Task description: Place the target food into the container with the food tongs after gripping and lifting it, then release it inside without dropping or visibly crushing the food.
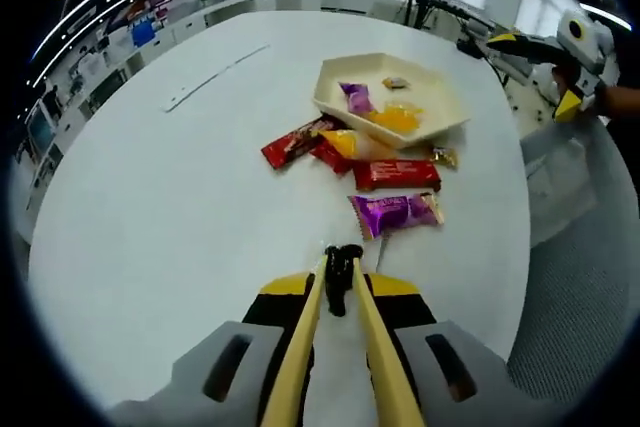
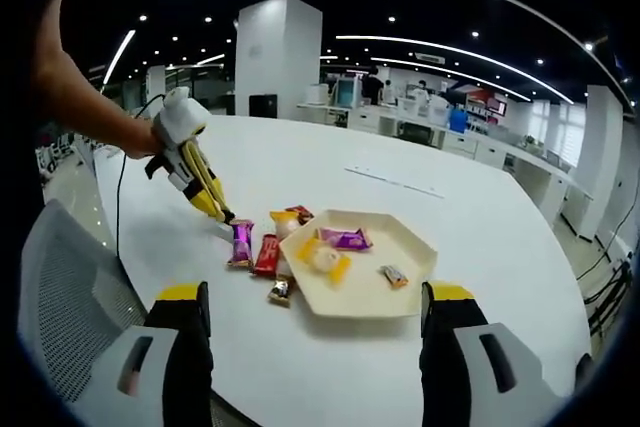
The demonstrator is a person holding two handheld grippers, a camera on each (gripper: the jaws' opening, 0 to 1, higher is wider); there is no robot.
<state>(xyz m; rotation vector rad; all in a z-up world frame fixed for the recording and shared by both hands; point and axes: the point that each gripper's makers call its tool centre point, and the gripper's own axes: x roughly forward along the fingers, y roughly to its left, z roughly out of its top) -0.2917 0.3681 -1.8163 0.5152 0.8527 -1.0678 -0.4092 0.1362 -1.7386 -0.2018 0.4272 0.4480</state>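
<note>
**Tongs closing in on the purple packet, nothing lifted yet**

While the left gripper [image 1: 340, 282] holds a pair of yellow tongs [image 1: 345, 347] squeezed between its jaws, the tong tips rest almost together just above the white table [image 1: 150, 207], and no food is between them. I judge that the approach step is in hand: the tips point toward the purple packet [image 1: 397, 213], which lies on the table just past them, at about one o'clock in the left gripper view. Beyond it lie a red packet [image 1: 397, 174] and more red and yellow snacks, then the tray [image 1: 440, 97] at twelve to one o'clock, which already contains a purple sweet [image 1: 356, 98] and some yellow ones.

The next move calls for letting the tongs open a little, placing one tip on each side of the packet, and closing softly (the wrapper looks thin, so a hard squeeze could crush it). After that comes the lift and the short carry to the tray.

The right gripper [image 2: 315, 347] hovers with its jaws wide apart and empty, looking at the tray [image 2: 420, 252] from the opposite side, with the left gripper [image 2: 205, 192] at about ten o'clock.

Writing on the wrappers is too small to read; no brand can be told.
</note>
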